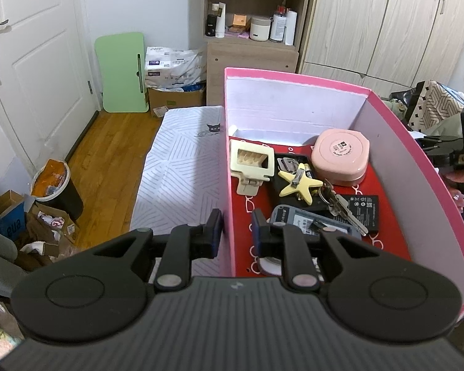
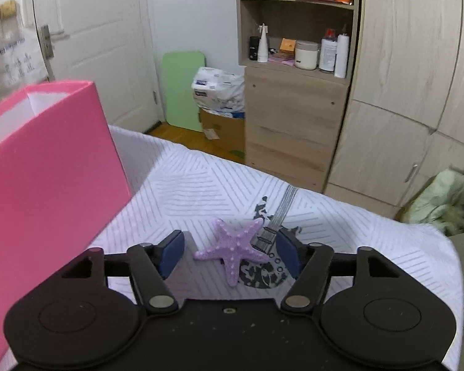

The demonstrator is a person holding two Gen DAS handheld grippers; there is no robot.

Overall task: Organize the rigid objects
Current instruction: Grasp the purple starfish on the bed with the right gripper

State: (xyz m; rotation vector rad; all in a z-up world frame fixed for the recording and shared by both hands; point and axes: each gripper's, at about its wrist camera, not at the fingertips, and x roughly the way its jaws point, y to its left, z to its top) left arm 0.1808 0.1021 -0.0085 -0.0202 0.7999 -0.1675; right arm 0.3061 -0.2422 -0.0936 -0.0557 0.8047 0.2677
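A pink box [image 1: 229,142] stands on the white striped bed cover [image 1: 176,167]. My left gripper [image 1: 236,230] sits astride its left wall, one pad outside and one inside, shut on that wall. Inside lie a cream hair clip [image 1: 252,164], a yellow starfish clip [image 1: 298,182], a round pink case [image 1: 340,157], keys [image 1: 343,207], a black battery [image 1: 363,208] and a grey device [image 1: 306,219]. In the right wrist view, my right gripper [image 2: 230,253] is open and low over the cover. A purple starfish [image 2: 232,249] lies between its blue pads, untouched. The pink box [image 2: 46,185] rises on the left.
A wooden shelf unit [image 2: 297,117] with bottles and jars and a wardrobe [image 2: 411,77] stand beyond the bed. A green board [image 1: 122,71], cardboard boxes and a bin [image 1: 57,188] are on the wood floor by the white door. Crumpled clothes [image 2: 442,201] lie at the right.
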